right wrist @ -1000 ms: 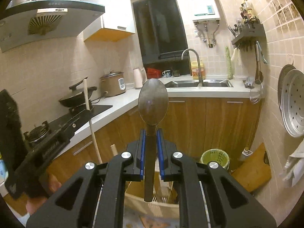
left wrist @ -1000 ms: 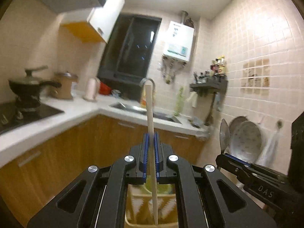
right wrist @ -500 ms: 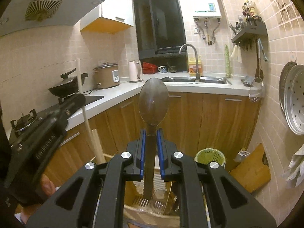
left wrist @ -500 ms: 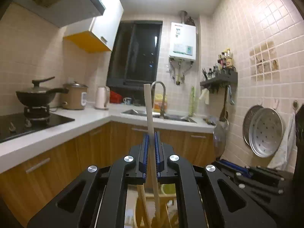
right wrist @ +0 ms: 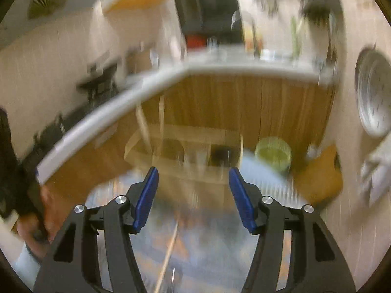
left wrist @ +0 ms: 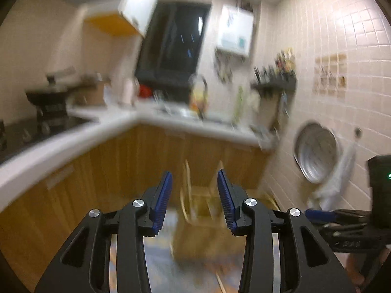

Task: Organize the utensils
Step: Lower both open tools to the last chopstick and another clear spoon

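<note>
While both jaws are opening, left gripper grips nothing | right gripper empty | wooden holder beyond fingertips | chopstick lies below.

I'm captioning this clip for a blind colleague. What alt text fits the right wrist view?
Blurred fisheye view: the right gripper, its blue-padded jaws opening with nothing between them, points down at a pale wooden utensil holder on a patterned surface. Behind are wooden cabinets under a white countertop, and a green basket stands to the right.
</note>
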